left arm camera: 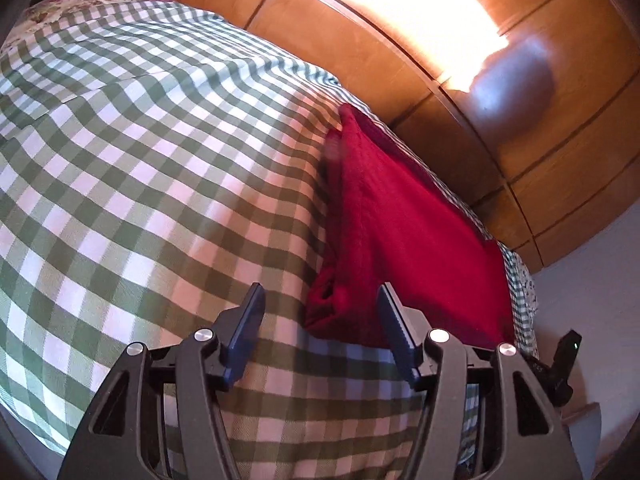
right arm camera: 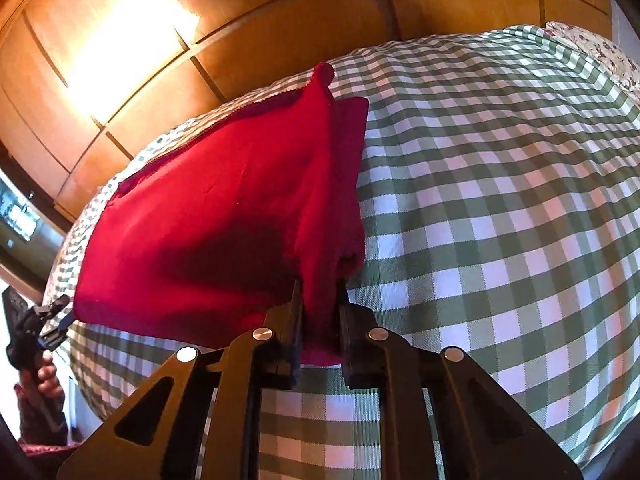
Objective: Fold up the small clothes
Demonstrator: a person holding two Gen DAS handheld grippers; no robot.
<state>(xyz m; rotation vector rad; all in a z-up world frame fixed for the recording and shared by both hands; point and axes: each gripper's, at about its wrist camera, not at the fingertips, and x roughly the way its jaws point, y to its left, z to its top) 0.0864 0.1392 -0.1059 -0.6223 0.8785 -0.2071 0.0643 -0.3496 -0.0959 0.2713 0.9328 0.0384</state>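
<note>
Green-checked bedspread (right arm camera: 500,200) carries the red garment (right arm camera: 208,208), partly folded near the bed's edge. Right gripper (right arm camera: 320,320): jaws clamped on the garment's near corner, mid-fold. Left gripper (left arm camera: 320,332): jaws open, empty. Next: carry the corner across, squarely.

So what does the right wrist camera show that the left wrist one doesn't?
Only the right wrist view shows the right gripper shut on a fold of the red cloth, and the person's hand holding the other gripper at far left. Only the left wrist view shows the left gripper open, holding nothing, near the cloth's near corner. Both show the red cloth lying on the green checked bedspread before the wooden panelling.
</note>
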